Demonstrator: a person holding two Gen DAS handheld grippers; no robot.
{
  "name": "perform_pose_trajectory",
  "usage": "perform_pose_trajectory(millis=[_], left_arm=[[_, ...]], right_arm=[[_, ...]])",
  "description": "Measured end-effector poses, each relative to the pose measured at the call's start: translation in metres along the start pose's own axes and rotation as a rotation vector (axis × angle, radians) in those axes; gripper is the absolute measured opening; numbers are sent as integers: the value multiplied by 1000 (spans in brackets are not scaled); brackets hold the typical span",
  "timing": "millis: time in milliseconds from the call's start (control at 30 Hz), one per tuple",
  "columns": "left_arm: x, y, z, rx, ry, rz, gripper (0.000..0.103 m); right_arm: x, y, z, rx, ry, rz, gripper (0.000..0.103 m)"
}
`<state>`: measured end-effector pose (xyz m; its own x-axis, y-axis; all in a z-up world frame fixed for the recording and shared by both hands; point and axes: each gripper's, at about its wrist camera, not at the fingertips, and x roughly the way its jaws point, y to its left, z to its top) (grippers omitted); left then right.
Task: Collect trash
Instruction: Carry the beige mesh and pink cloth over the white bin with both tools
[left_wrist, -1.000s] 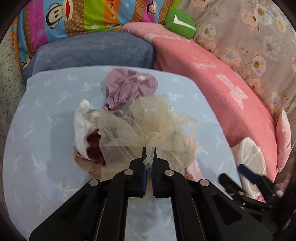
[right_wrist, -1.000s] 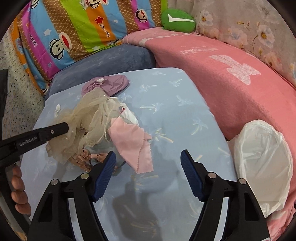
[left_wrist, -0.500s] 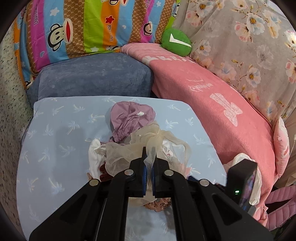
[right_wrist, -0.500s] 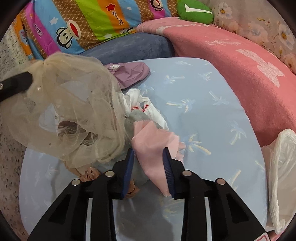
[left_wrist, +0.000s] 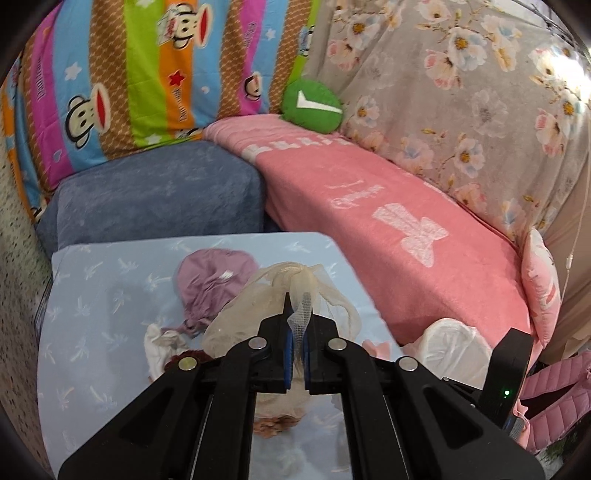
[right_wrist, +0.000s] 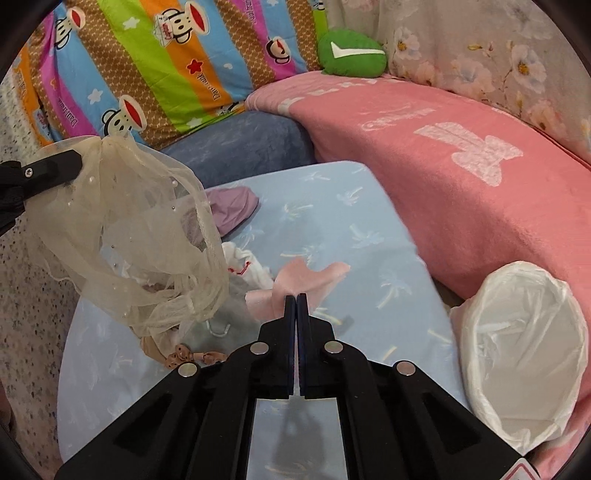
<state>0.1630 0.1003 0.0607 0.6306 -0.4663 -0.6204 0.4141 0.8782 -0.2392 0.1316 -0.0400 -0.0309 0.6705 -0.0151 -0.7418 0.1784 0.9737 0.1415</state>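
Observation:
My left gripper (left_wrist: 298, 299) is shut on a cream tulle net (left_wrist: 273, 295) and holds it up above the light blue table (left_wrist: 92, 280); it also shows in the right wrist view (right_wrist: 122, 243), hanging from the left gripper (right_wrist: 75, 162). My right gripper (right_wrist: 296, 297) is shut on a pink cloth (right_wrist: 310, 277), lifted slightly off the table (right_wrist: 351, 229). A purple cloth (left_wrist: 210, 277), a white cloth (left_wrist: 162, 347) and a brown piece (right_wrist: 192, 356) lie on the table. A bin lined with a white bag (right_wrist: 524, 350) stands at the right.
A blue cushion (left_wrist: 155, 195) sits behind the table. A pink blanket (left_wrist: 388, 221) covers the sofa on the right, with a green round pillow (left_wrist: 312, 107) at the back. A monkey-print quilt (left_wrist: 147, 74) hangs behind. Speckled floor (right_wrist: 33, 295) lies to the left.
My left gripper has lifted the tulle net higher off the pile. My right gripper went from open to shut on the pink cloth and raised it.

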Motion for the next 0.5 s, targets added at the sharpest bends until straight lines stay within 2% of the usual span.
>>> perform_pose_trajectory(millis=[200,500], left_arm=[[0,-56,4,83,-8,-77,3],[23,-156,-11,217,45,-216,3]], right_arm=[[-54,-43,0,55,-78,-70,1],[-114,-131,-21,188,-146,-183,1]])
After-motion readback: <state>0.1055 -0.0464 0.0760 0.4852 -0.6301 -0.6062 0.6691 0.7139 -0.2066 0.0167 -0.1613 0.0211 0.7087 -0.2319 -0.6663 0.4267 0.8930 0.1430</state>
